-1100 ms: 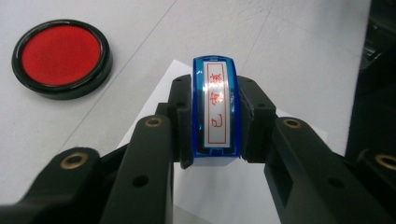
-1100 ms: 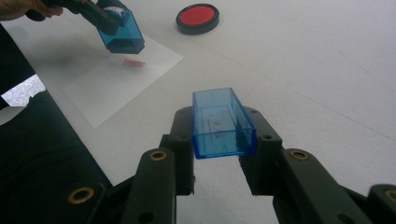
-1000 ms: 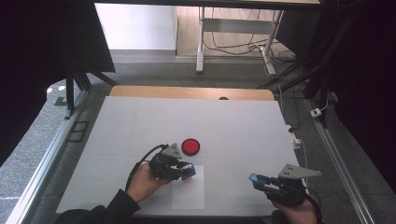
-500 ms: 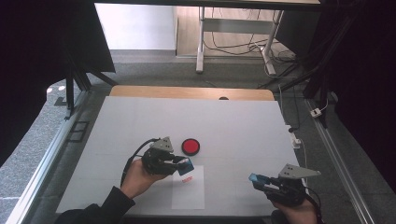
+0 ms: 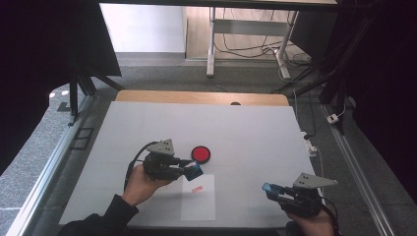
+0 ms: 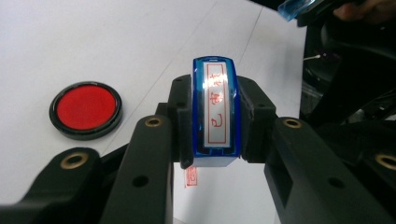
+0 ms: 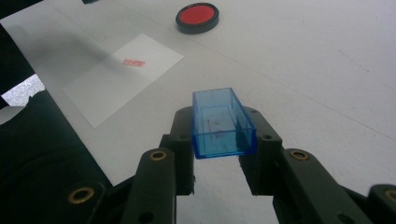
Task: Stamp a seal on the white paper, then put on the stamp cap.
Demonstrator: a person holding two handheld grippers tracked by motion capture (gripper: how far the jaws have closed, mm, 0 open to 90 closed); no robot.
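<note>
Left tongs (image 5: 195,170) sit just left of centre in the lower half of the high view, clamped on a blue stamp (image 6: 215,109). In the left gripper view the stamp stands upright between the two black jaws, squeezed on both flanks, its silver face with red characters turned toward the camera. It hangs above the counter (image 5: 246,132), over the top edge of the paper sheet (image 5: 198,199).

On that sheet, a small red imprint (image 5: 196,189) shows near its upper end; in the left gripper view the same mark (image 6: 190,176) peeks out just below the stamp, between the jaws.

The red ink pad (image 5: 200,154) lies on the counter just up and right of the left tongs in the high view, close but not touching. In the left gripper view it sits at centre left, apart from the stamp.

Over at the lower right of the high view, the right tongs (image 5: 268,188) are closed on a clear blue cap (image 7: 221,122). The right gripper view shows it pinched between the jaw tips, open side up, held clear of the counter, well apart from the sheet and pad at the upper left of that frame.
</note>
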